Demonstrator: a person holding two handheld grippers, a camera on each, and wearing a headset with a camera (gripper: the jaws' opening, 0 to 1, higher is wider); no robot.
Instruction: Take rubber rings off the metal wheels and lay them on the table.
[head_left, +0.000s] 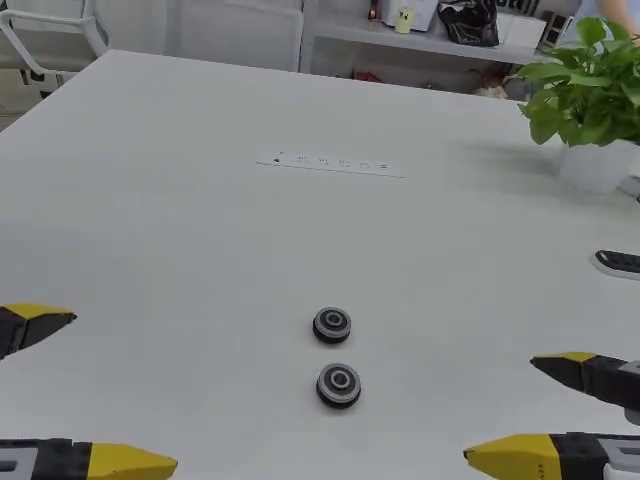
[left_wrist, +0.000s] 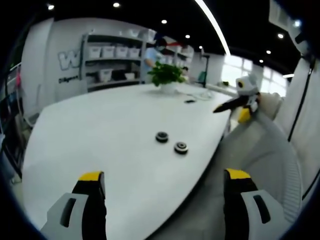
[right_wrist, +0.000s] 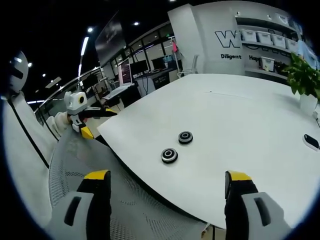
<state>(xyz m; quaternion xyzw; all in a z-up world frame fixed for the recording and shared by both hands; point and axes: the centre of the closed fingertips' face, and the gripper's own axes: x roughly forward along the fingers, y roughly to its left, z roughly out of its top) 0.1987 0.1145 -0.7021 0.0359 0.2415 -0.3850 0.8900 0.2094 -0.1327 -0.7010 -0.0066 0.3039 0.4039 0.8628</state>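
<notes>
Two small metal wheels with dark rubber rings lie flat on the white table (head_left: 200, 230), one behind the other. The farther wheel (head_left: 332, 325) (left_wrist: 161, 136) (right_wrist: 185, 137) and the nearer wheel (head_left: 339, 385) (left_wrist: 181, 147) (right_wrist: 169, 155) sit a short gap apart. My left gripper (head_left: 108, 392) (left_wrist: 164, 175) is open at the table's near left, well away from the wheels, with nothing between its yellow-tipped jaws. At the near right my right gripper (head_left: 508, 408) (right_wrist: 165, 175) is also open and holds nothing. Each gripper view catches the other gripper (left_wrist: 235, 102) (right_wrist: 92, 115) off the table's edge.
A potted green plant (head_left: 590, 100) stands at the far right. A flat black object (head_left: 618, 262) lies at the right edge. A white strip (head_left: 330, 165) is set into the table's middle. A chair (head_left: 50, 40) and shelves (head_left: 430, 40) stand behind the table.
</notes>
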